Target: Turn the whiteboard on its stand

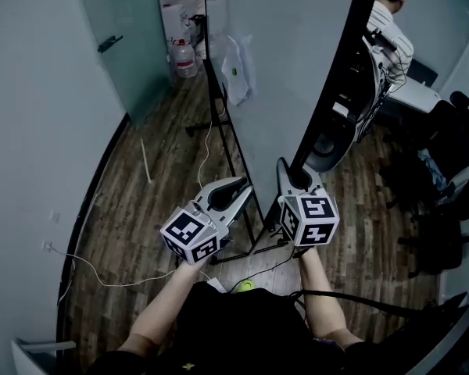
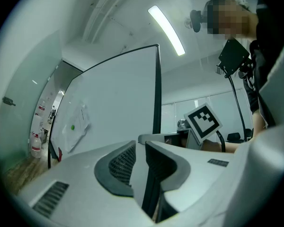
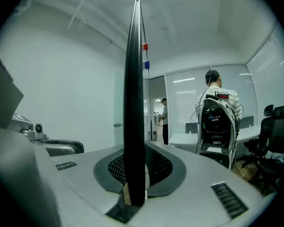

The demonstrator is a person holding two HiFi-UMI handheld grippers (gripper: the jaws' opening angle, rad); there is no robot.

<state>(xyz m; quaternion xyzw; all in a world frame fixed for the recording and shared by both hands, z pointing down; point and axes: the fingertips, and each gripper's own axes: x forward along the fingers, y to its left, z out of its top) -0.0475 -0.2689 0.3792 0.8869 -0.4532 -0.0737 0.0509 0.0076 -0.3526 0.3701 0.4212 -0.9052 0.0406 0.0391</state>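
The whiteboard (image 1: pixel 285 61) stands on its black stand (image 1: pixel 219 108), seen steeply from above, with a paper sheet (image 1: pixel 238 69) stuck to its face. My right gripper (image 1: pixel 291 174) is shut on the board's black side edge (image 3: pixel 134 79), which runs up between the two pads in the right gripper view. My left gripper (image 1: pixel 238 187) hovers just left of it, close to the stand's post. Its jaws (image 2: pixel 141 145) look closed together with nothing between them. In the left gripper view the white face of the whiteboard (image 2: pixel 113 93) fills the middle, and the right gripper's marker cube (image 2: pixel 203 119) shows beyond it.
A person in a striped shirt (image 1: pixel 391 30) sits at a desk behind the board, beside a dark backpack-like rig (image 1: pixel 356 92). Office chairs (image 1: pixel 453 139) stand at the right. A water bottle (image 1: pixel 186 59), a glass door (image 1: pixel 117 37) and a floor cable (image 1: pixel 102 280) lie to the left.
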